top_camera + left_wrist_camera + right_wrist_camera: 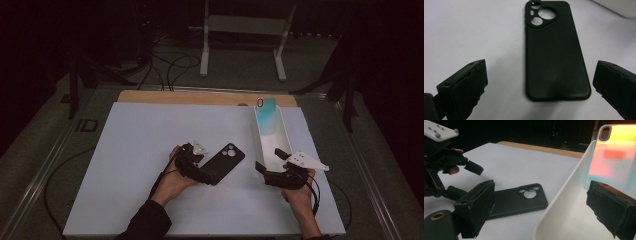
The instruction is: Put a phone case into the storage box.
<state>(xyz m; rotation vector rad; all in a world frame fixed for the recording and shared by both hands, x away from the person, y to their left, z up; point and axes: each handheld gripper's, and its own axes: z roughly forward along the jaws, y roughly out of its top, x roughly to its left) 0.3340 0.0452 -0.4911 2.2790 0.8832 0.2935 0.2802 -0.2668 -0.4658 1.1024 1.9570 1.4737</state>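
High view: black phone case (pixel 224 162) lies flat on the white surface (pixel 135 150), long axis diagonal, camera cutouts toward the far right; left tool (pixel 196 167) open at its near end. Right tool (pixel 272 167) open at the near end of the white tray (pixel 263 145), which holds an iridescent case (pixel 267 117).

Left gripper view: black phone case (pixel 554 55) between the spread jaws, untouched.

Right gripper view: jaws straddle the white tray's (pixel 559 205) wall, the iridescent case (pixel 614 155) standing upright inside.

Left tool (pixel 196 165) beside black case (pixel 223 162)
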